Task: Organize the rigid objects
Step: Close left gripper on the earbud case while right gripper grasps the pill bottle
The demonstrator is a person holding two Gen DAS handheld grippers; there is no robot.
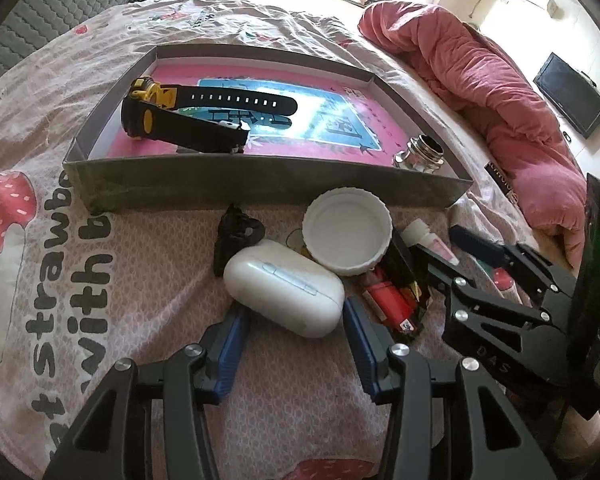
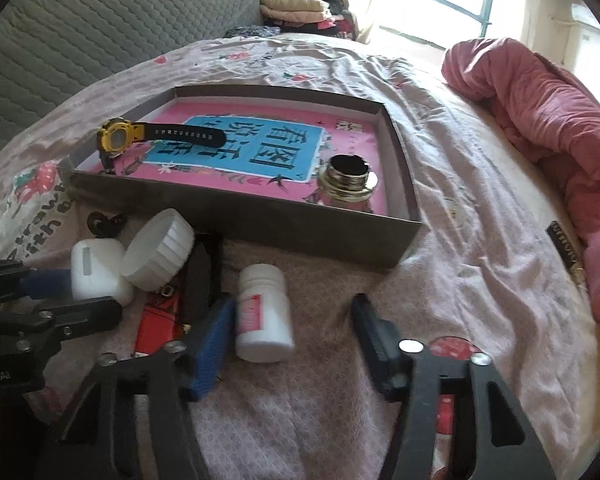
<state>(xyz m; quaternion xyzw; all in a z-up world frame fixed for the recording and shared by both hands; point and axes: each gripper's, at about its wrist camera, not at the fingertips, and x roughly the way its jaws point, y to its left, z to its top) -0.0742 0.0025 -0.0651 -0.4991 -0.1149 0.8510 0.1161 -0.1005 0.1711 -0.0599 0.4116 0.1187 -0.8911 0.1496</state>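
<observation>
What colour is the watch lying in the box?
The watch is yellow with a black strap, seen best in the right wrist view.

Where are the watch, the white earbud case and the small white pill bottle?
watch (image 1: 140, 114), left wrist view, on its yellow-and-black body.
white earbud case (image 1: 284, 294), left wrist view, on its top shell.
small white pill bottle (image 2: 264, 316), right wrist view, on its labelled side.

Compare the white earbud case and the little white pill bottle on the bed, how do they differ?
The earbud case is a smooth, rounded pebble lying flat; the pill bottle is a cylinder with a cap. The case is plain white with a thin seam; the bottle carries a pink label. The case sits between the left gripper fingers, the bottle between the right gripper fingers. Both are white and outside the box.
</observation>
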